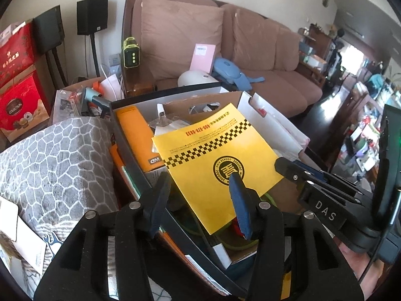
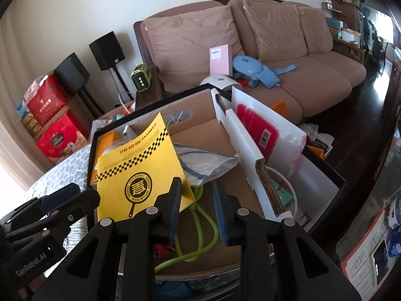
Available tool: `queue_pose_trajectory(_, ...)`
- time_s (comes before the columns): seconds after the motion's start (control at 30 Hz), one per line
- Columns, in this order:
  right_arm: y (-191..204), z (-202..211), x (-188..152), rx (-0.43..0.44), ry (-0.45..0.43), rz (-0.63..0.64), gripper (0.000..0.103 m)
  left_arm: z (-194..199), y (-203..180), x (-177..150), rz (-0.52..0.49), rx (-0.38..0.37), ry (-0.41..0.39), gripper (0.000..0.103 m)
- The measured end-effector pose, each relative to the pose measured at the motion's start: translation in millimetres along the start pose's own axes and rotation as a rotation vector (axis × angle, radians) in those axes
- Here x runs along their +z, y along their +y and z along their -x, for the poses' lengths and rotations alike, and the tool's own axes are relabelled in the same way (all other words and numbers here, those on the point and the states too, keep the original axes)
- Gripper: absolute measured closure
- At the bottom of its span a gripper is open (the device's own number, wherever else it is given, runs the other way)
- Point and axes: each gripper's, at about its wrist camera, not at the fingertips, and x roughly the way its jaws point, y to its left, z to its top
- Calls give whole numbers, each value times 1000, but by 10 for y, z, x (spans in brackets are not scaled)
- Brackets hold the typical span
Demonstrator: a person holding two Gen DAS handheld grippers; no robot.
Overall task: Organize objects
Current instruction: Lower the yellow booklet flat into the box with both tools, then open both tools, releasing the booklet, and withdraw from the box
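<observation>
One brown fabric sofa [image 2: 288, 57] with loose back cushions spans the rear of both views, carrying a pink booklet [image 2: 220, 59] stood upright and a blue padded item [image 2: 253, 69] beside it. Before it stands a large black-rimmed open box [image 1: 120, 135], crowded with goods: an orange carton [image 1: 136, 140] against its left wall, a brown corrugated cardboard panel [image 2: 200, 130] with a handle slot, a white and red plastic bag [image 2: 265, 135] at the right, a bright green looped cord [image 2: 200, 225] lower down. Atop these lies a yellow paper envelope [image 1: 215, 160] with black checkered bands and a round frying-pan emblem (printed text runs upside down to the cameras). A grey blanket [image 1: 55, 160] with white cell pattern sits left of the box. The left gripper [image 1: 200, 195] stands parted, its right finger over the envelope's near edge, nothing pinched. The right gripper [image 2: 198, 200] is likewise parted, above the cord, its left finger at the envelope's corner, holding nothing.
</observation>
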Motion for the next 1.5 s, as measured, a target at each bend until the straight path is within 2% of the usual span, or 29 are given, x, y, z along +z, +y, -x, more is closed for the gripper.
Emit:
queue_pose_trajectory(0.3,-29,55,15,18,-26,-17,75,56,88,42,30,5,-14,58)
queue_pose_trajectory(0.37,-30,61,14,23,-28,-18,76,72,105,50,41,7,-17,55)
queue_pose_trajectory(0.6,3,128,26,55,-59,-17,82,189,117,87,31,13,-35,54)
queue_pose_trajectory(1.03,94,327,91,78,-130,3,87,534,374,153,62,51,-81,54)
queue_pose_trajectory(1.5,584,588,76,163,-179,109,91,1020,923,59,113,138,-125,52)
